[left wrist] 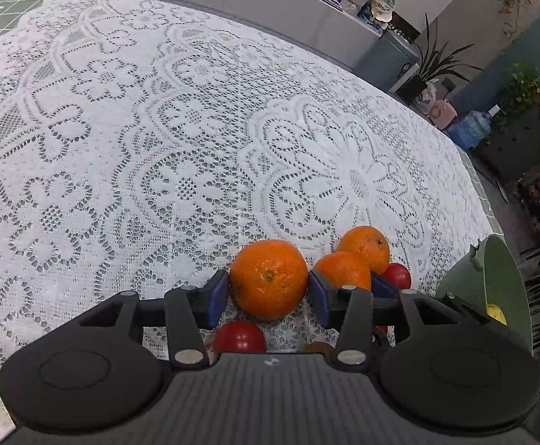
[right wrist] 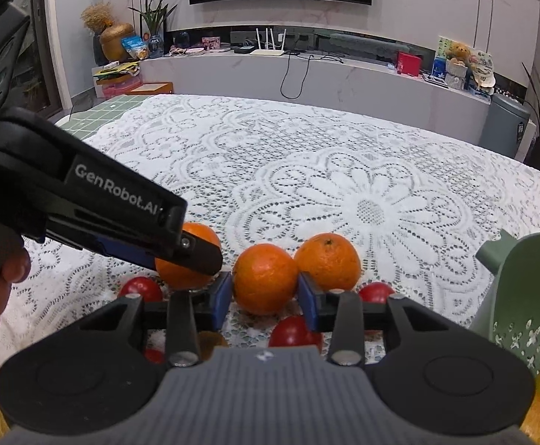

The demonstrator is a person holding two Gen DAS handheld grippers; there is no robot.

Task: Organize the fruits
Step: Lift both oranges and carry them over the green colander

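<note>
the left claw point(left wrist: 268, 291) brackets the leftmost orange point(left wrist: 268, 279) on the lace-covered desk point(left wrist: 158, 148), blue pads point(left wrist: 219, 296) at its 9 and 3 o'clock, touching or nearly so — whether it is squeezing yet i cannot tell. the right claw point(right wrist: 265, 293) straddles the middle orange point(right wrist: 265, 278) the same way, jaws wide enough to leave a sliver of gap on each side, so it looks open around the fruit rather than gripping. a third orange point(right wrist: 327, 261) touches the middle one at its 2 o'clock, and small red fruits point(right wrist: 295, 330) lie around the claws. the green colander point(right wrist: 522, 296) sits at 3 o'clock, yellow fruit already inside.

an orange should be firm, moderately heavy, with a dimpled skin that grips well; being round, it will roll if nudged. best taken across its widest girth, pads level, with modest pressure — too much would bruise it.
</note>
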